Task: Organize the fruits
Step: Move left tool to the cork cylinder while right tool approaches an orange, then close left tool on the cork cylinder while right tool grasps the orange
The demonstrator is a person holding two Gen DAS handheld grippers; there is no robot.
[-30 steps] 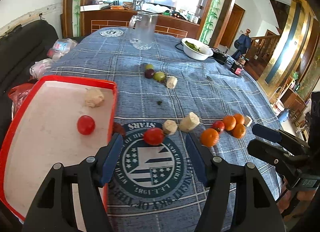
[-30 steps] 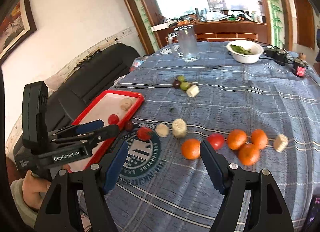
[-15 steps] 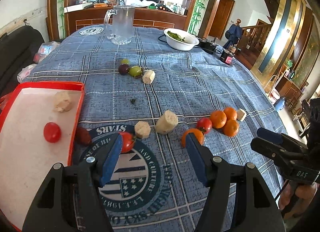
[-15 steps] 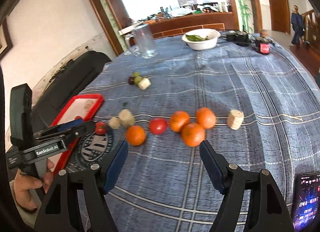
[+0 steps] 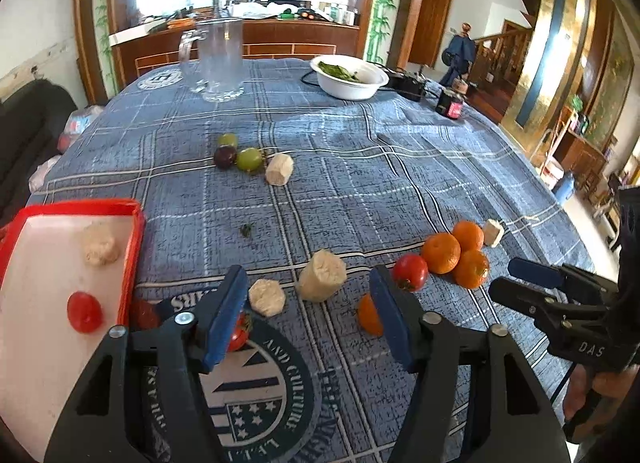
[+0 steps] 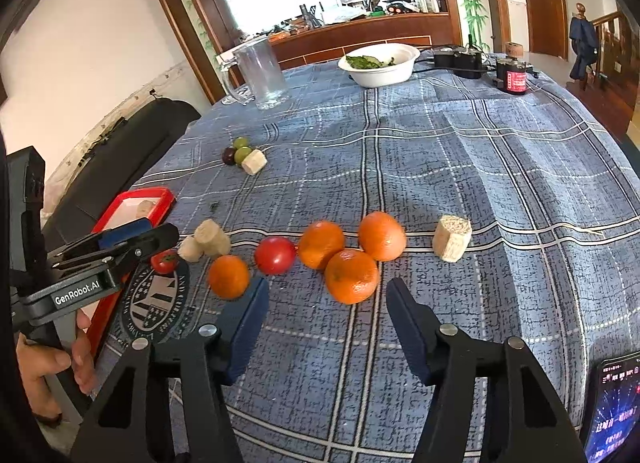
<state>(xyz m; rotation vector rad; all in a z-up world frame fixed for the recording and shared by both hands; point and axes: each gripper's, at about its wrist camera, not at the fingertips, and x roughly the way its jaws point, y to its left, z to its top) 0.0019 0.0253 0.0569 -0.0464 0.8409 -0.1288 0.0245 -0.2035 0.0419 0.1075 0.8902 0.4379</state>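
My left gripper (image 5: 308, 311) is open and empty above the cloth's round emblem, with a pale cut piece (image 5: 267, 297) and a larger one (image 5: 322, 280) just beyond its tips. A red tomato (image 5: 239, 333) hides partly behind its left finger, an orange (image 5: 368, 319) behind its right. The red tray (image 5: 134, 247) at left holds a tomato (image 5: 84, 312) and a pale piece (image 5: 100, 249). My right gripper (image 6: 326, 309) is open and empty just short of three clustered oranges (image 6: 351, 275). A tomato (image 6: 275, 255) and a lone orange (image 6: 228, 276) lie to their left.
Grapes (image 5: 248, 159) and a pale chunk (image 5: 279, 169) lie mid-table. A glass pitcher (image 5: 219, 59), a white bowl of greens (image 5: 349, 77) and a small red jar (image 5: 450, 103) stand at the far end. A pale chunk (image 6: 452, 238) lies right of the oranges. A phone (image 6: 612, 403) sits at the near right.
Both grippers have swung right along the row of fruit. The tray has slid toward the left edge of the left view, and the orange cluster is now centred before the right gripper.
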